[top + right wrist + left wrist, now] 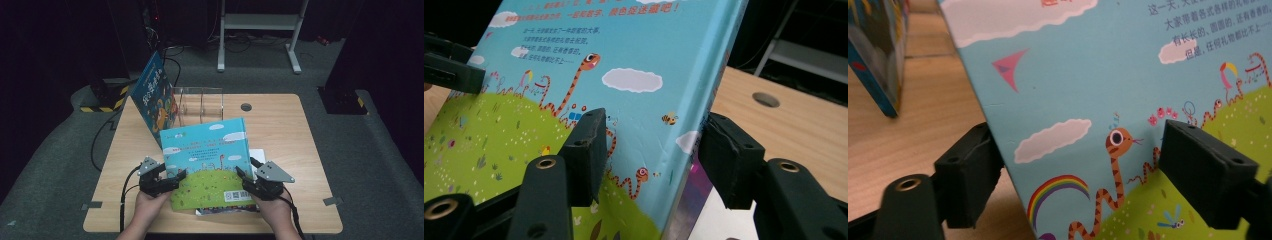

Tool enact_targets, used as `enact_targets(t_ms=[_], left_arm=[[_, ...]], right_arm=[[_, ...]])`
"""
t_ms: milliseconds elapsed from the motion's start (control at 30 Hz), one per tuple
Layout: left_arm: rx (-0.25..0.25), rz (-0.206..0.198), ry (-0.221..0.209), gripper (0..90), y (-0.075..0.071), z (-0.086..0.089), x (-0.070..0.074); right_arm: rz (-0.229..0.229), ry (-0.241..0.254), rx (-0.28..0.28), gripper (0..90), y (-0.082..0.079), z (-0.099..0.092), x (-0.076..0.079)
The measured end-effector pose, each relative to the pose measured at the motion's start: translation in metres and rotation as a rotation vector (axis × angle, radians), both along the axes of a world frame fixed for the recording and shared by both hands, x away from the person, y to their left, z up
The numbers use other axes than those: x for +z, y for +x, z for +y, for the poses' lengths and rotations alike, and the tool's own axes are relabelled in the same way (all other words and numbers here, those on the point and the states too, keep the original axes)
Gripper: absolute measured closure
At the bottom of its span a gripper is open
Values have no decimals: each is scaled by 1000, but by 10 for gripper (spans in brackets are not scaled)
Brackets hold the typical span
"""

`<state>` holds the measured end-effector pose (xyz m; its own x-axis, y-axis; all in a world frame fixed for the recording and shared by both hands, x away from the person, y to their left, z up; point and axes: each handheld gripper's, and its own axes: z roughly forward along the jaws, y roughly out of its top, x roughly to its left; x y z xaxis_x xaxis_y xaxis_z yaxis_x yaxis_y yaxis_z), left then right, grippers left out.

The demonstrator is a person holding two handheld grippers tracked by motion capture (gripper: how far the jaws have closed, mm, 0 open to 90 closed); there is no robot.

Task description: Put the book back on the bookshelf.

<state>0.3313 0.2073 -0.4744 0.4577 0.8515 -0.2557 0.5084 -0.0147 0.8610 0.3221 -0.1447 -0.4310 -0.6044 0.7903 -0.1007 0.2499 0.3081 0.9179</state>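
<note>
The large hardcover picture book with a sky-blue and grass-green glossy cover (207, 160) is tilted up off the near middle of the pale wooden tabletop (280, 125), its lower edge toward the person and a thinner white booklet (257, 154) lying under it. It looks stiff and flat, fairly heavy for its thickness, and the smooth cover may slide under hard pads, so a hold on both side edges near the lower corners seems soundest. The left gripper (172, 179) straddles the left edge, and I cannot tell whether its black fingers (965, 175) press the board. The right gripper (245, 182) brackets the spine edge, fingers (586, 150) about touching. Behind stand another blue picture book (156, 97) and a clear acrylic rack (200, 102).
</note>
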Motion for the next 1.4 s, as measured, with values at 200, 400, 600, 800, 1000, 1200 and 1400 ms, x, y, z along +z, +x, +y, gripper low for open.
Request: enact_targets(t_ms=[200,400,600,800,1000,1200,1400], left_arm=[[32,-42,10,239,-2,1,8],[52,-81,6,276,-4,1,11],[66,-110,0,313,-4,0,15],[86,-154,10,337,-6,-2,18],[111,-212,18,347,-8,-5,19],[129,-250,11,353,-10,-7,20],[137,-278,16,356,-11,-8,21]], right_arm=[[-32,3,-15,489,0,4,6],[-53,11,-27,508,2,5,12],[-75,20,-39,520,2,5,17],[-108,27,-47,529,2,5,21],[-129,33,-58,533,3,7,26],[-147,34,-65,534,4,7,27],[-166,35,-73,536,4,8,27]])
